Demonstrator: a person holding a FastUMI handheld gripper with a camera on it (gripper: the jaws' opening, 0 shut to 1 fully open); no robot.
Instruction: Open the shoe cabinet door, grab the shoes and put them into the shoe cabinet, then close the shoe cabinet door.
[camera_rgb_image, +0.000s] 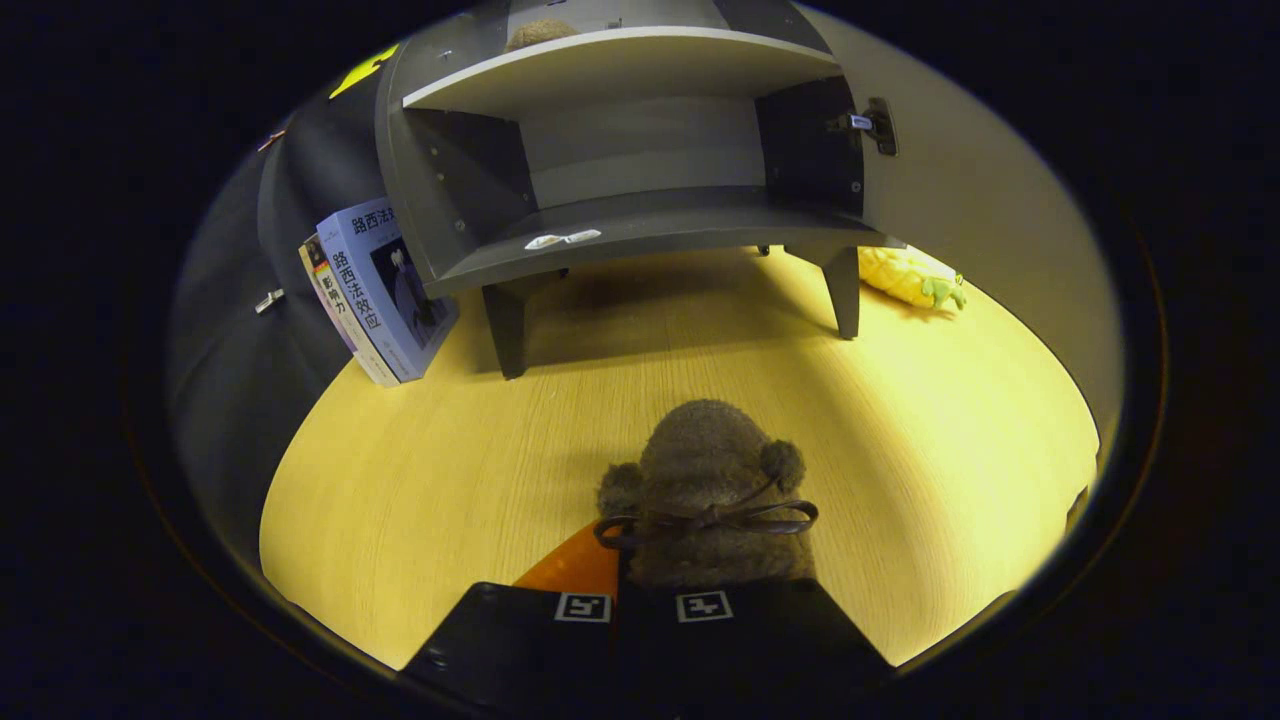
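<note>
Your gripper (645, 590) holds a brown fuzzy shoe (708, 490), fingers closed against it, above the wooden tabletop (900, 430). Beyond, the shoe cabinet (630, 180) stands open: lower compartment empty, another brown shoe (540, 33) on the upper shelf. Books (375, 290) lean beside it; a yellow plush toy (910, 277) lies opposite.

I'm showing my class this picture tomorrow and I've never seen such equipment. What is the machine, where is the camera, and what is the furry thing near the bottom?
There is no robot arm. A person carries a hand-held gripper, a two-fingered tool, and the camera rides on it, looking forward along its fingers. The furry thing is a brown plush shoe with a bow, lying between the fingers, which appear closed on it. Ahead, on the wooden tabletop, stands a grey shoe cabinet with its door swung open to the right. Books lean beside its left side, and a yellow toy lies behind its right leg.
</note>
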